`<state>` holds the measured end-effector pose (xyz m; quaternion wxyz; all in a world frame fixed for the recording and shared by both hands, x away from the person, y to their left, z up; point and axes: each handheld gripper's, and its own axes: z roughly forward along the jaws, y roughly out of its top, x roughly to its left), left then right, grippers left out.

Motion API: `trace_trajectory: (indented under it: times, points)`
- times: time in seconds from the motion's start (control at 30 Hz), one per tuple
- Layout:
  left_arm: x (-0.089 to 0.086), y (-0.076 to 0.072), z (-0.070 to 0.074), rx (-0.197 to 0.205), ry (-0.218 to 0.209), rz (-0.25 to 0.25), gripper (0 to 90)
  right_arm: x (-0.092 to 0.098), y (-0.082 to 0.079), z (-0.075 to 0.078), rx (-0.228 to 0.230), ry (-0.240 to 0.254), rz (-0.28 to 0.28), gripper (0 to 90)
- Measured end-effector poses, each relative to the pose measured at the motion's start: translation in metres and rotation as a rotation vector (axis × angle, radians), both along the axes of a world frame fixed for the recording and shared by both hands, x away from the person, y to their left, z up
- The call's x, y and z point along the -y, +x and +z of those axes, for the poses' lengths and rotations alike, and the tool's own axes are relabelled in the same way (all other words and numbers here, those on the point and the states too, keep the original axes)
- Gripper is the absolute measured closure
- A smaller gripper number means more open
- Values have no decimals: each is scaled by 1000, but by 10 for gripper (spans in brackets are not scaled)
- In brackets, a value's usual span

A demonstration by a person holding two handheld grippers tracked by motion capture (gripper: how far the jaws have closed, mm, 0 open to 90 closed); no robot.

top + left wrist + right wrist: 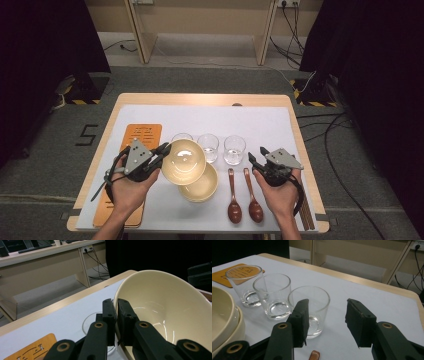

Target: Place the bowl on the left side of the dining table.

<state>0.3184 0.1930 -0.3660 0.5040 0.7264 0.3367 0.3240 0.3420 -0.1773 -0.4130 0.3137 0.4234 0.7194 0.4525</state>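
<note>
So the table (300, 145) has a white mat (260, 125) on it, with a wooden board (142, 137) lying along the mat's left side. Three glasses (208, 147) sit in a row across the middle, and just in front of them there's a bowl (202, 189) on the mat with a second bowl (183, 161) tilted above it, overlapping its back-left rim. Right of the bowls, two spoons (235, 205) lie side by side, bowl ends toward the near edge.

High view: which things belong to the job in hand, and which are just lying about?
In the job:
- upper cream bowl, tilted, its rim pinched by the left tongs
- lower cream bowl, beneath it on the white mat

Lying about:
- three glasses
- two brown spoons
- orange board
- right tongs, open, holding nothing
</note>
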Motion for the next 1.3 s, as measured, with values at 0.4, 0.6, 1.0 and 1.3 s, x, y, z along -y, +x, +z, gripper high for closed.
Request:
trace_trajectory:
  times: [0.4,0.6,1.0,1.3]
  points:
    - [-9,3,6,-2,-23,25,844,1,1,0,0,1,-3,537]
    - [-15,4,8,-3,-27,37,845,1,1,0,2,2,-5,538]
    - [-29,9,10,1,-42,77,845,1,2,0,4,-1,-2,537]
    - [-40,14,9,-3,-46,100,845,1,2,0,5,1,-5,537]
